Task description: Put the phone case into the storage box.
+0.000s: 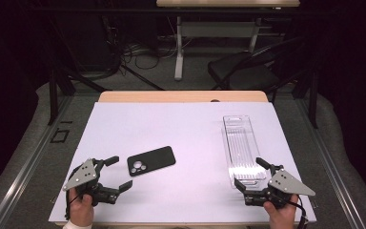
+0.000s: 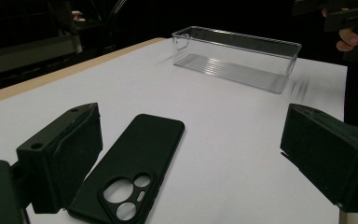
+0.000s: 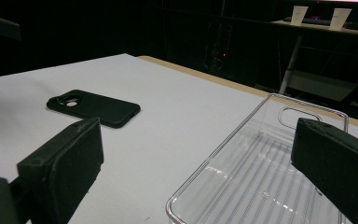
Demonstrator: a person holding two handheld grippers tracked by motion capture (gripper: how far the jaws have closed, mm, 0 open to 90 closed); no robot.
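White table covering [image 1: 181, 129] spreads under both grippers, with a dark room, a black chair [image 1: 240, 69] and a second table's legs beyond it. At the near left edge, the left gripper [image 1: 115, 171] has its jaws spread wide with nothing between them. The opening faces the black phone case [image 1: 151, 161], which lies flat just beyond the tips with its back and camera cut-outs up. In the left gripper view the case's camera end sits close beside the left-hand jaw, not touching it as far as can be told. That placement suggests the person has lined the gripper up for a grab along the case's narrow sides.

At the near right edge, the right gripper [image 1: 250, 175] also stands open and holds nothing. Its jaws straddle the near end of the clear plastic tray [image 1: 242, 150]. In the right gripper view the tray's near corner lies between the jaws without either pad pressing on it. A likely reason is to steady the light tray, which would otherwise slide.

Case and tray lie well apart, the tray lengthwise and empty, probably meant to receive the case.
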